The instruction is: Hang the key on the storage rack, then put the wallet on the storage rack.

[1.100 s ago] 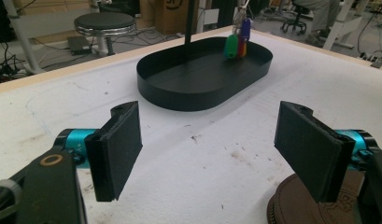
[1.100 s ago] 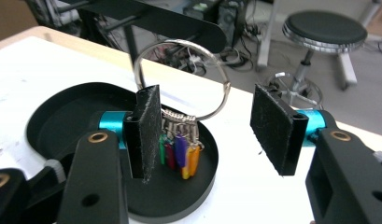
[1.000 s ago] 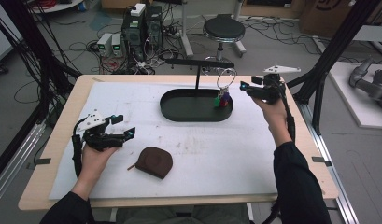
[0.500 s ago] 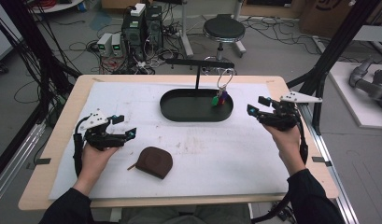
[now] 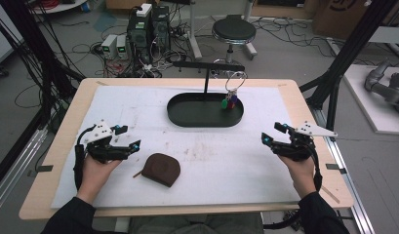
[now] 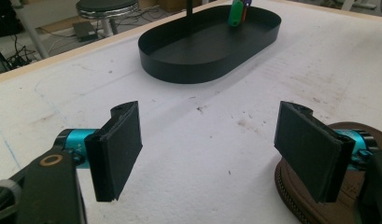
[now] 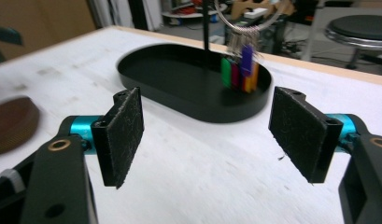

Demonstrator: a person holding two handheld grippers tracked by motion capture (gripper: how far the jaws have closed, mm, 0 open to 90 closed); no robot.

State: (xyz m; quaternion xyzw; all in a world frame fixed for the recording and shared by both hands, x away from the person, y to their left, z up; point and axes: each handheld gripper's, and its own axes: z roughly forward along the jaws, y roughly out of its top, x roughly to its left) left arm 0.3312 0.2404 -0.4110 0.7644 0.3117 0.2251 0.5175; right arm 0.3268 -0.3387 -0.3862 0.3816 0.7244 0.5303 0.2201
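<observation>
A black oval tray [image 5: 187, 113] is sitting toward the far middle of the white-covered bench [image 5: 294, 190], its long axis running side to side across the bench. From a thin black post [image 5: 206, 84] rising at the tray's far edge, a crossbar [image 5: 209, 65] is stretching out parallel to that long axis, and a key ring [image 5: 235, 82] is hanging from its right end, dangling coloured tags [image 5: 229, 103] down over the right part of the tray.

The person's left hand [image 5: 95, 170] is coming in near and left of the tray, holding the left gripper [image 5: 128, 139] low over the bench with its tips pointing right and slightly toward the tray. Its jaws are standing wide apart with nothing between them; in the left gripper view the pads [image 6: 117, 149] are framing bare white cover, with the tray ahead.

A brown zipped pouch [image 5: 161, 168] is lying flat on the bench nearer than the tray and a little left of it, just beside the left gripper's right jaw, which may be touching its edge, though I cannot tell.

The right hand [image 5: 300, 170] is reaching in near and right of the tray, well apart from it, holding the right gripper [image 5: 272, 134] with its tips pointing left. Its jaws are also spread wide and empty, and the right gripper view is looking between them toward the tray and the hanging tags.
</observation>
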